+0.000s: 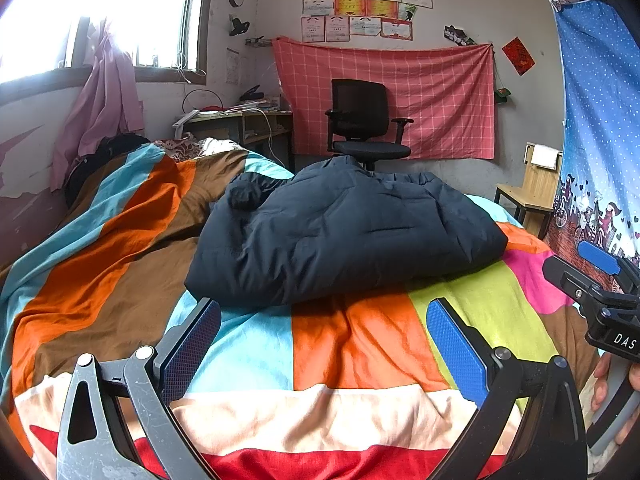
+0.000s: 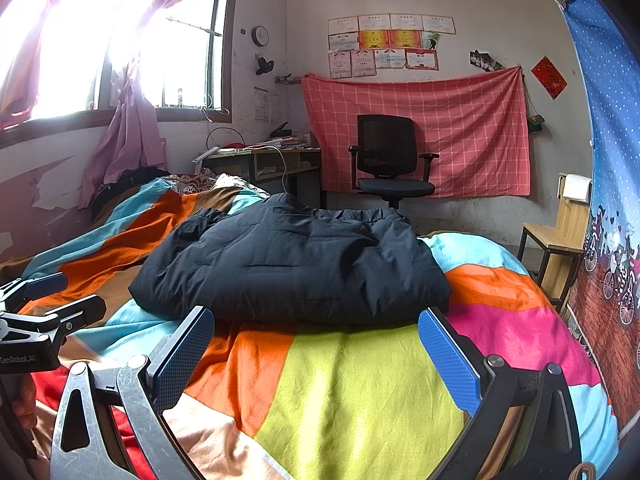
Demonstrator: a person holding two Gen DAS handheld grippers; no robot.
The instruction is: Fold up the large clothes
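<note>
Near edge: left tool [image 1: 324, 344] w/ blue pads spread wide, nothing between them, hovering over the striped bedspread [image 1: 320, 352] (cyan/orange/lime blocks under it). Right tool [image 2: 316, 350] same state, fingers wide apart & empty, above the orange/lime part of the spread. Each tool shows in the other's cam: right tool at the right edge of the left wrist view w/ a bit of the person's hand [image 1: 612, 392] on the handle; left tool at the left edge of the right wrist view, fingers of the other hand [image 2: 24, 404] just visible below it. Just past both sets of fingertips lies the dark navy padded jacket [image 1: 344, 232], bundled/folded into a thick lump flat on the bed, near hem close to the tips but not touching either tool. In left wrist view it sits centre to slightly right of the tool gap; in right wrist view centre to slightly left. So jacket is ahead of & between the two tools. A puffy bit (sleeve or hood, can't tell) sticks up at its far left. Beyond jacket: more spread, dark clothes heaped at bed's far left corner. Further back: black office chair [image 1: 364, 124] in front of a red checked cloth [image 1: 440, 92] hung on the wall, cluttered worktop [image 1: 244, 120] left of chair, wooden chair [image 1: 532, 192] at right, blue dotted curtain [image 1: 600, 120] far right, bright window [image 1: 100, 12] w/ pink curtain at left, certificates [image 1: 360, 8] high on wall.
</note>
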